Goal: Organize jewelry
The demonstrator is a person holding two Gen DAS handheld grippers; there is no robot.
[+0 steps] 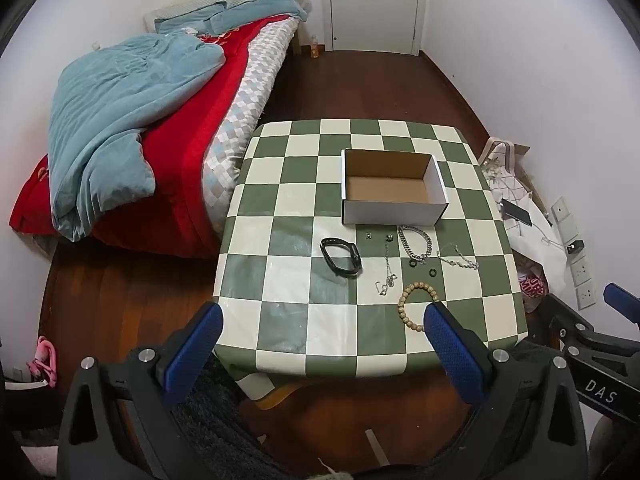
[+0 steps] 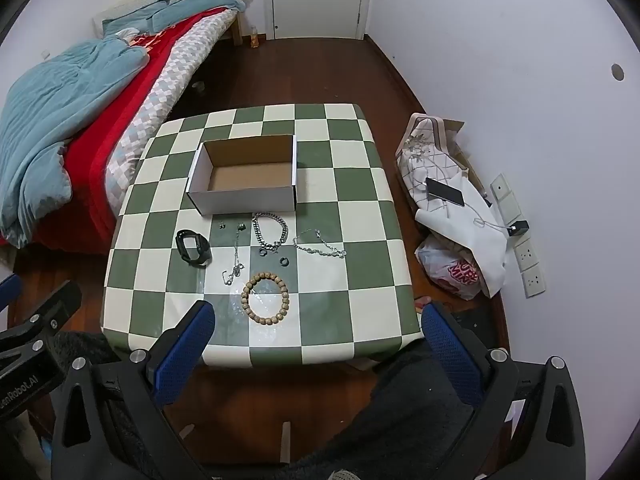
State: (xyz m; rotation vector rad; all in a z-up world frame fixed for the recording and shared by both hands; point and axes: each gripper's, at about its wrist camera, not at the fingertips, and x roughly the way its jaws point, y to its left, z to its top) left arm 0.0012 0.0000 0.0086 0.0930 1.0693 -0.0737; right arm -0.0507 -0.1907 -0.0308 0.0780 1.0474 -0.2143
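jewelry lay in a loose group on the checkered tabletop (image 2: 360, 184), all of it on the near side of the open cardboard box (image 2: 244, 174), and nothing was in the box yet. i judged that the task was only at its start. my left gripper (image 1: 322, 354) and my right gripper (image 2: 318, 354) both hung above the near edge, tilted down, with the jaws spread wide and nothing between them.

to do the first pick well, i thought it best to begin with the bead bracelet (image 2: 265, 299), because it was the nearest and the thickest thing. i should come down on one side of the ring, so that one pad goes inside the loop and one outside, and close slowly. the thin chain (image 2: 235, 258) and the lighter chain (image 2: 320, 244) were flat and could slip, so they would need a low, careful pinch. the heavy chain (image 2: 271, 232) lay just before the box. the black watch band (image 2: 194, 247) was on the left, apart from the others. two small dark rings (image 2: 274, 258) sat between the chains and the beads; these were tiny and easy to push away.

the bracelet was just ahead of my right jaws, a little to the left of their middle.
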